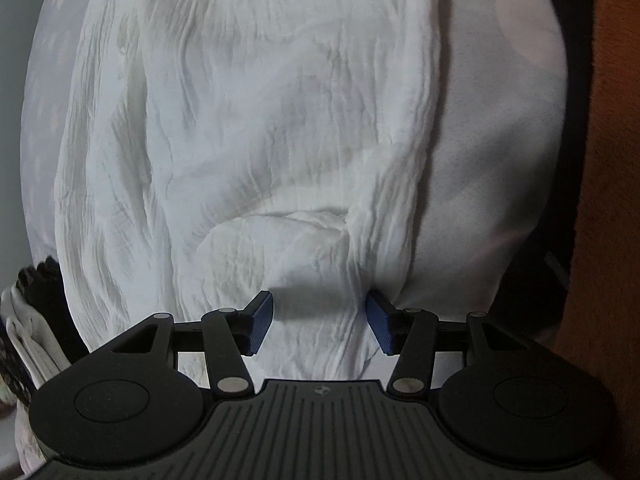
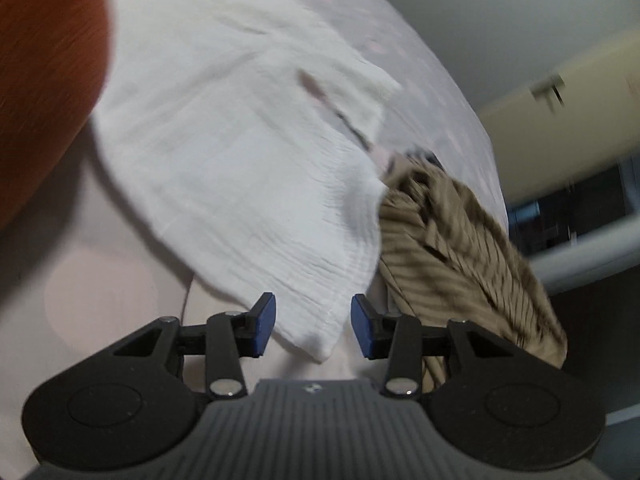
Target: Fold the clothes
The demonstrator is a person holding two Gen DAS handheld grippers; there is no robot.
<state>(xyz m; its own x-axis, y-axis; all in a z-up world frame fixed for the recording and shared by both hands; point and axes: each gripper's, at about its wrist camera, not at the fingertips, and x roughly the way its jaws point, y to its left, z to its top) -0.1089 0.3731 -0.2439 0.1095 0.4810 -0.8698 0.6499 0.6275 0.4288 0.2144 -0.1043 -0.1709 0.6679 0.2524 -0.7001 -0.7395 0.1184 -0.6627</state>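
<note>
Both claws stand released over the white garment [image 1: 248,128] on the bed [image 1: 500,184]. The left claw [image 1: 319,322] straddles a wrinkled ridge, the right claw [image 2: 313,330] a corner — smooth it flat before pinching. Only the right view shows a tan ribbed cloth [image 2: 460,248] just right of its claw.

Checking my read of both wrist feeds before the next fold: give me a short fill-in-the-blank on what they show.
1. The crinkled garment in front of the left gripper is ____ in colour.
2. Both the left gripper and the right gripper have jaws standing ____, pads clear of the cloth.
3. In the right wrist view, the ribbed garment beside the white one is ____ in colour.

Missing words: white; open; tan
</note>
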